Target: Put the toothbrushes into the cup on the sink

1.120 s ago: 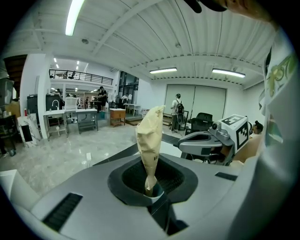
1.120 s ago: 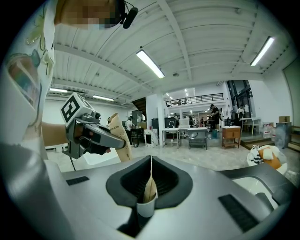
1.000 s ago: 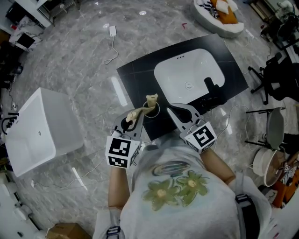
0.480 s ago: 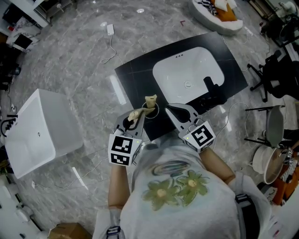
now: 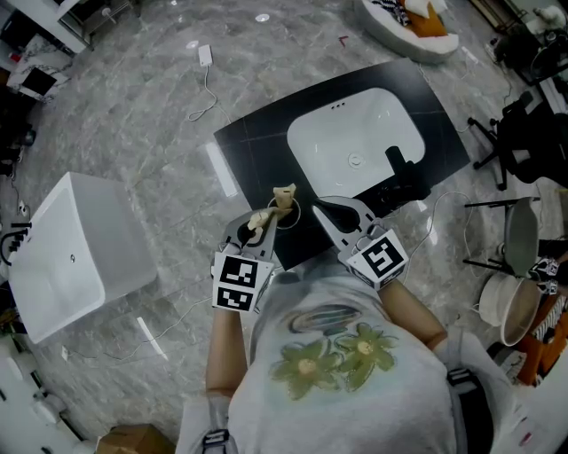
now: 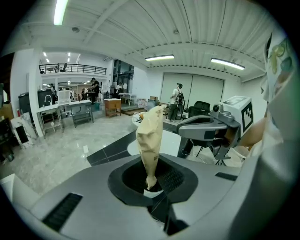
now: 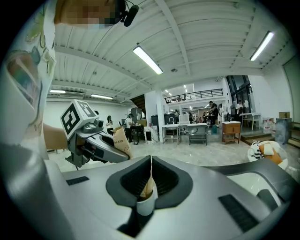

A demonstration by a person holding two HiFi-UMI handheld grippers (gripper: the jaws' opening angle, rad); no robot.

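My left gripper [image 5: 256,222] is shut on a toothbrush in a tan paper wrapper [image 5: 282,195]. It sticks out past the jaws, over the front edge of the black counter [image 5: 257,151]. In the left gripper view the wrapped toothbrush [image 6: 151,140] stands upright between my jaws, its lower end at the white cup [image 6: 152,190]. That cup [image 5: 291,215] sits in front of the white sink basin [image 5: 355,142]. My right gripper [image 5: 321,207] is shut and holds nothing, just right of the cup. Through its hollow the cup [image 7: 145,204] shows a tan end inside.
A black faucet [image 5: 399,164] stands at the basin's right side. On the floor are a white box [image 5: 71,257] to the left, a cable with an adapter [image 5: 204,58] behind, a white basket [image 5: 408,27] at the back and a dark chair [image 5: 524,142] to the right.
The left gripper has edged slightly toward the cup with the wrapped toothbrush. The right gripper has stayed where it was.
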